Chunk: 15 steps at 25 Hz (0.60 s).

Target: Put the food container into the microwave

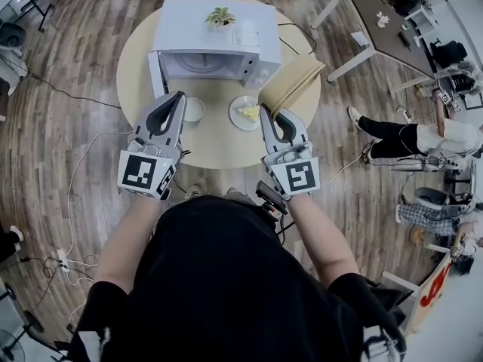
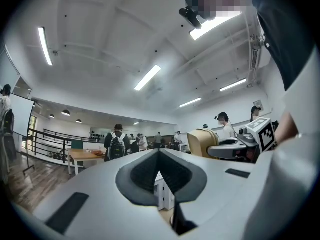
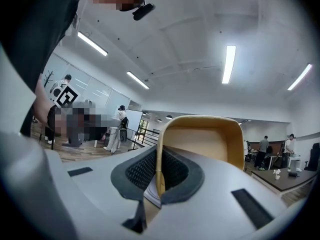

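With the left gripper [image 1: 180, 96] and the right gripper [image 1: 264, 109] being held pressed together and empty above the worktop [image 1: 215, 148], the approach is judged as just being started; the food container [image 1: 244, 116], lying before the open microwave [image 1: 198, 27], is being left for spread jaws

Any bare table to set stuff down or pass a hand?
Free: the table's near strip between left gripper and right gripper, below the dishes; the left rim beside the microwave door. Crowded: in front of the microwave, where white dish and food container sit; tan chair covers the right rim.
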Available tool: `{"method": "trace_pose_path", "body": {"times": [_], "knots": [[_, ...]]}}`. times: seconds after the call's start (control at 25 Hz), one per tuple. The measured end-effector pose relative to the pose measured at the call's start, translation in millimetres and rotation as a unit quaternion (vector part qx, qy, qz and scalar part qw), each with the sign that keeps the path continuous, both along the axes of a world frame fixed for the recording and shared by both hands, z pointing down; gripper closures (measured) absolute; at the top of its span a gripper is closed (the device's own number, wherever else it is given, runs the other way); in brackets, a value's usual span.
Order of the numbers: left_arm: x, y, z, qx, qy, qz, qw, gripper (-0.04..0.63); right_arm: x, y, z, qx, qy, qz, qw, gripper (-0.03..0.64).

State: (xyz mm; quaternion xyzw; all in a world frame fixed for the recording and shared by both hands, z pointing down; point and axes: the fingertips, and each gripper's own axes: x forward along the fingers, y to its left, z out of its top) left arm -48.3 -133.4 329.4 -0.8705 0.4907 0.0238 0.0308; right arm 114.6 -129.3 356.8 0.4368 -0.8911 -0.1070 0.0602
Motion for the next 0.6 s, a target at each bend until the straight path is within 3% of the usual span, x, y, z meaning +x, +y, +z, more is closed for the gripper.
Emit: {"method": "trace_pose_path", "body": {"times": [0.24,0.6], "knots": [[-17.4,5.1,0.5,0.005,0.002,0.019,0.9998,0.577,-31.0,2.2,-3.7,0.015,0.011,-0.002,1.000,0.592],[-24.8,-1.6,5.1,0.005,0.008,0.009,0.9999,0.577,-51.1,-18.0,-4.0,0.029,0.017,-0.023,0.999,0.592]]}}
